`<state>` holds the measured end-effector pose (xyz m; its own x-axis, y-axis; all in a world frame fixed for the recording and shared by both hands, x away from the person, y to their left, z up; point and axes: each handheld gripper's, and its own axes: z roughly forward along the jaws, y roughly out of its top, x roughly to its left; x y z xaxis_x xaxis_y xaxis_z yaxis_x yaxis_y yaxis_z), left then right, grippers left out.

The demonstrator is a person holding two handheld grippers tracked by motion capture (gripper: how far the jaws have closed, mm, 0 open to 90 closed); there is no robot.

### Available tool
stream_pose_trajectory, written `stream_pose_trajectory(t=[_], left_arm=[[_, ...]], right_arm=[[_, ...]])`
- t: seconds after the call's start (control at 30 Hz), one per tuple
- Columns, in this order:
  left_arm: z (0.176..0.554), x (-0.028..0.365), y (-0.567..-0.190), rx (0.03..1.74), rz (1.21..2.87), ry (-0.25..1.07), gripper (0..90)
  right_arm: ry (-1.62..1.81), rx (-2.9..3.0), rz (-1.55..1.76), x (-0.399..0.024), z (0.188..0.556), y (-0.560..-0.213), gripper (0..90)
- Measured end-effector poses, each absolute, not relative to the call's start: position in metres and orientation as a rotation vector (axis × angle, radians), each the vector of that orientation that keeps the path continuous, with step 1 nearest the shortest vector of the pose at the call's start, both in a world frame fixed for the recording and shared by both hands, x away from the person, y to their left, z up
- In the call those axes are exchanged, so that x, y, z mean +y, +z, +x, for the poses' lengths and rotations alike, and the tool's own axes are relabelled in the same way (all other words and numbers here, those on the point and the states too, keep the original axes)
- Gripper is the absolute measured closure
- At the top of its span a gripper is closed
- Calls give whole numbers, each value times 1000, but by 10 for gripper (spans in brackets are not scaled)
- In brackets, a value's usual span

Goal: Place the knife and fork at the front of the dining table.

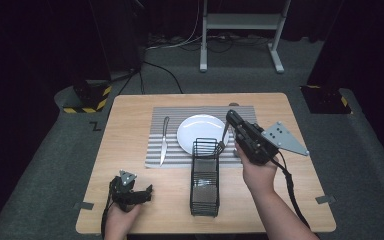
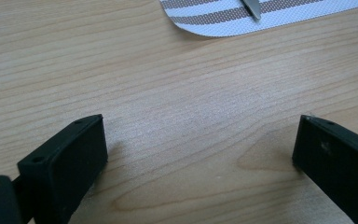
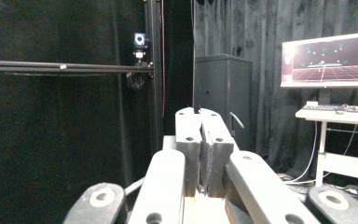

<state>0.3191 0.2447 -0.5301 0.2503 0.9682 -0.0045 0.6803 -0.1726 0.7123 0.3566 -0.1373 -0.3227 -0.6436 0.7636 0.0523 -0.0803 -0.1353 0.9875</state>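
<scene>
At the near left corner of the pale wooden surface (image 1: 125,125), the left tool (image 1: 147,192) rests low with its jaws spread wide and nothing between them; the left gripper view shows bare wood grain in the gap of that tool (image 2: 200,140). Beyond it lies the grey-and-white striped placemat (image 1: 155,150), and on its left strip a silver table knife (image 1: 164,140) runs front to back, blade end near. The round white plate (image 1: 195,132) sits in the middle of the mat. In front of the plate stands the tall black wire cutlery basket (image 1: 204,200), with what looks like another utensil at its bottom.

Above the basket's far right corner hangs a dark metal fork (image 1: 223,140), tines down and nearly upright. The right tool (image 1: 230,116) pinches its handle, jaws pressed together on it; in the right gripper view a thin sliver of that handle (image 3: 196,109) pokes up between the closed jaws.

The fork seems bound for the bare strip of mat right of the plate, which lies just under and beyond the right tool, well apart from the left one. To match the knife, its long axis would have to tip from upright to flat, front to back.
</scene>
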Motion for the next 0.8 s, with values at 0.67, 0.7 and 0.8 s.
stream_pose_trajectory(t=[0.67, 0.7, 0.8], left_arm=[[319, 245, -530, 1496, 1930, 623, 29], [319, 245, -530, 1497, 1930, 624, 29], [319, 245, -530, 1496, 1930, 623, 29]], right_arm=[[1829, 1456, 793, -175, 343, -311, 873], [1818, 1455, 798, -179, 343, -312, 872], [1765, 1455, 830, -194, 345, -322, 873]])
